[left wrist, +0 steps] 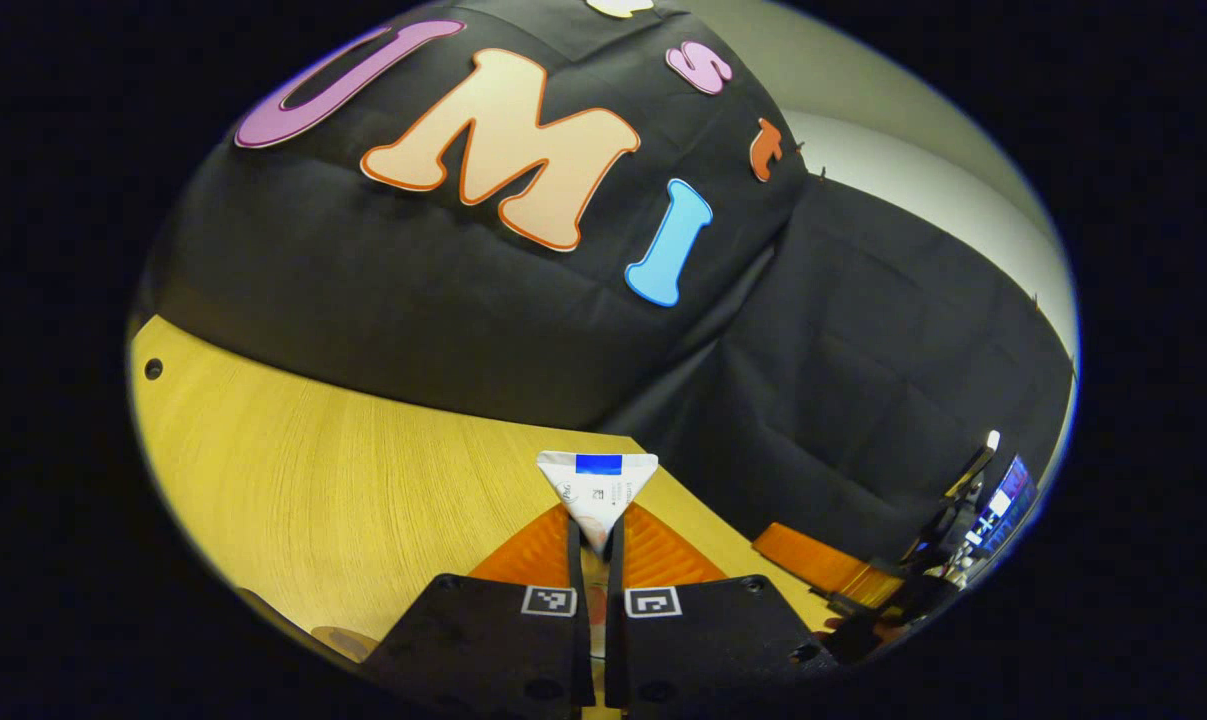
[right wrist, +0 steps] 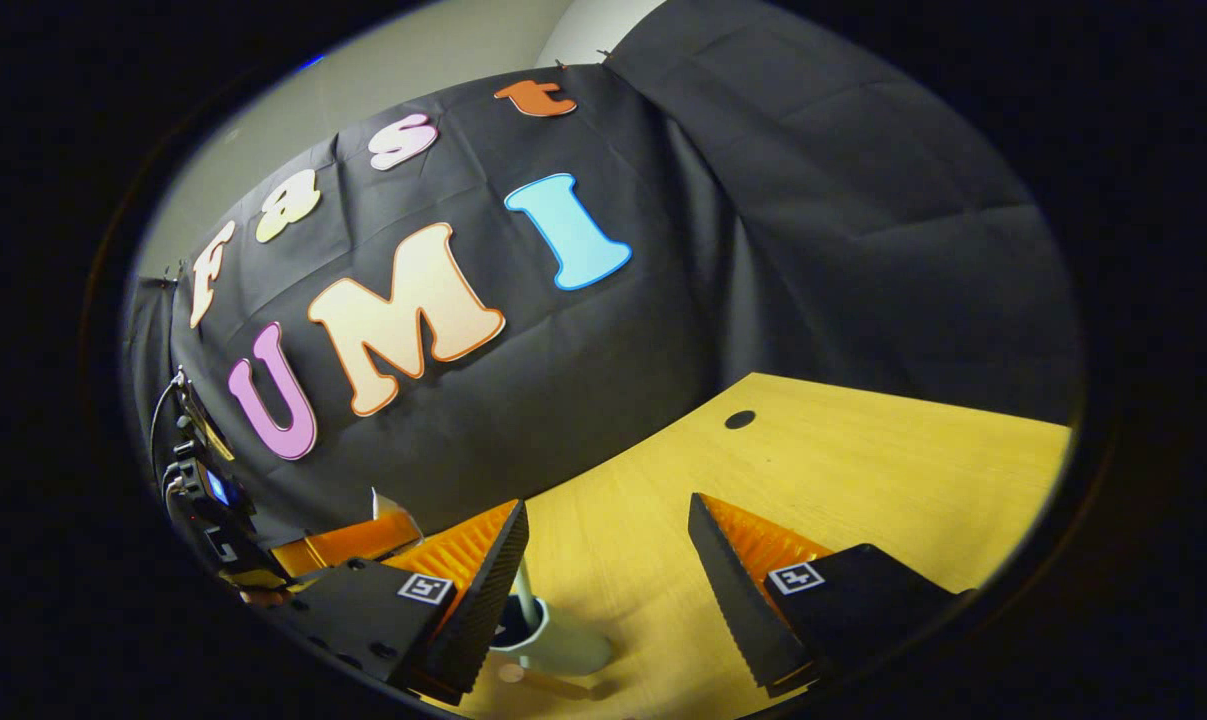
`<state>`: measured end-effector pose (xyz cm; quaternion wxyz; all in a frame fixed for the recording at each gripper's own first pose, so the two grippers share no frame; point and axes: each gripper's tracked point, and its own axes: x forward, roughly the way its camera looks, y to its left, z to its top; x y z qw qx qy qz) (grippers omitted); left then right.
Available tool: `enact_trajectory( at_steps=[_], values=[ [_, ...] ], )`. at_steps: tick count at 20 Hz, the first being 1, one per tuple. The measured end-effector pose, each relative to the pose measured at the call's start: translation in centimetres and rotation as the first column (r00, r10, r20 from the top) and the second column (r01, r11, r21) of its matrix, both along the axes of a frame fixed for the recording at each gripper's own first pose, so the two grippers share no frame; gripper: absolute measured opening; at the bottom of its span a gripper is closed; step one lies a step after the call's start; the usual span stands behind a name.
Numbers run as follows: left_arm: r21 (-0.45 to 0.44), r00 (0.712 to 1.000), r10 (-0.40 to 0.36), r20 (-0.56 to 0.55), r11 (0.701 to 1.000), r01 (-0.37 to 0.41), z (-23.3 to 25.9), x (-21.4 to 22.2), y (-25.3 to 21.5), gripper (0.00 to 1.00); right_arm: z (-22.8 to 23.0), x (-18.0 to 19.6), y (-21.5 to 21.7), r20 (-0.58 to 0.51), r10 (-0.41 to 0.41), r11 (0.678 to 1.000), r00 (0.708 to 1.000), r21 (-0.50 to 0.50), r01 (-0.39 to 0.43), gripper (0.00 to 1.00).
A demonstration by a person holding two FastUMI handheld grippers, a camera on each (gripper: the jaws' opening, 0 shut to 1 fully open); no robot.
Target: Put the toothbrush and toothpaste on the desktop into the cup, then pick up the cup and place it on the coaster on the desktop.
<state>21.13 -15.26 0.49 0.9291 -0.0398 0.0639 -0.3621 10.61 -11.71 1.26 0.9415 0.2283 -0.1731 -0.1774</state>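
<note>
In the left gripper view my left gripper point(left wrist: 595, 522) is shut on the toothpaste point(left wrist: 598, 482), a white tube with a blue band whose flat crimped end sticks out past the fingertips, above the wooden desktop point(left wrist: 313, 480). In the right gripper view my right gripper point(right wrist: 608, 508) is open with nothing between its fingers. Below it stands a pale cup point(right wrist: 563, 645), and a thin white toothbrush handle point(right wrist: 526, 598) rises from it beside the left finger. The left gripper point(right wrist: 378, 535) shows further left, the toothpaste tip point(right wrist: 391, 505) poking out of it.
The desktop point(right wrist: 863, 480) runs back to the black cloth wall and has a round cable hole point(right wrist: 739, 419) point(left wrist: 153, 369). A brownish round edge point(left wrist: 341, 640) lies at the desk's near side. The right gripper point(left wrist: 823, 568) and the hand holding it show at the right.
</note>
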Motion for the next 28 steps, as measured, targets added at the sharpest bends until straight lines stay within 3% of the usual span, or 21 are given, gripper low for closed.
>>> enact_trajectory(
  at_steps=[3, 9, 14, 16, 19, 20, 22, 23, 25, 26, 28],
  values=[
    [0.046, 1.000, -0.009, -0.003, 0.999, 0.009, -1.5, 0.3, -0.6, 0.04, -0.7, -1.2, -0.6, -0.029, -0.037, 0.999, 0.999, -0.028, 0.036, 0.98],
    [0.092, 1.000, -0.008, -0.010, 0.996, 0.009, -3.7, -0.1, -1.0, 0.07, -2.0, -2.0, -0.6, -0.069, -0.029, 0.999, 0.997, -0.031, 0.027, 0.98],
    [0.107, 0.998, -0.052, -0.036, 0.993, 0.056, -4.6, -1.7, -1.5, 0.13, -1.5, -2.5, -0.8, -0.077, -0.028, 0.999, 0.997, -0.046, 0.025, 0.98],
    [0.097, 0.996, -0.074, -0.046, 0.992, 0.078, -4.7, -2.6, -1.7, 0.21, -1.5, -2.6, -0.6, -0.082, -0.022, 0.999, 0.996, -0.047, 0.018, 0.98],
    [0.089, 0.995, -0.091, -0.034, 0.992, 0.094, -3.9, -3.9, -1.4, 0.63, -1.2, -3.0, 0.1, -0.087, -0.005, 0.998, 0.996, -0.057, 0.000, 0.98],
    [0.095, 0.996, -0.085, -0.021, 0.992, 0.087, -3.6, -4.0, -1.1, 0.64, -1.1, -3.0, 0.3, -0.095, 0.001, 0.998, 0.996, -0.064, -0.007, 0.98],
    [0.112, 0.999, -0.054, 0.005, 0.992, 0.053, -2.9, -4.1, 0.0, 0.77, -1.0, -3.2, 0.9, -0.116, 0.016, 0.997, 0.993, -0.077, -0.025, 0.98],
    [0.113, 0.999, -0.036, 0.018, 0.993, 0.034, -2.5, -4.1, 0.7, 0.88, -1.1, -3.3, 1.5, -0.129, 0.033, 0.996, 0.991, -0.080, -0.043, 0.98],
    [0.109, 1.000, 0.006, 0.027, 0.994, -0.009, -2.0, -4.3, 2.4, 0.93, -1.3, -3.5, 2.8, -0.164, 0.064, 0.993, 0.984, -0.090, -0.080, 0.93],
    [0.106, 0.999, 0.030, 0.021, 0.994, -0.032, -2.0, -4.3, 3.4, 0.95, -1.4, -3.4, 3.4, -0.185, 0.083, 0.990, 0.979, -0.098, -0.102, 0.98],
    [0.089, 0.997, 0.080, 0.012, 0.993, -0.080, -1.7, -4.5, 5.4, 0.95, -1.9, -3.4, 5.0, -0.231, 0.123, 0.982, 0.965, -0.111, -0.152, 0.98]
  ],
)
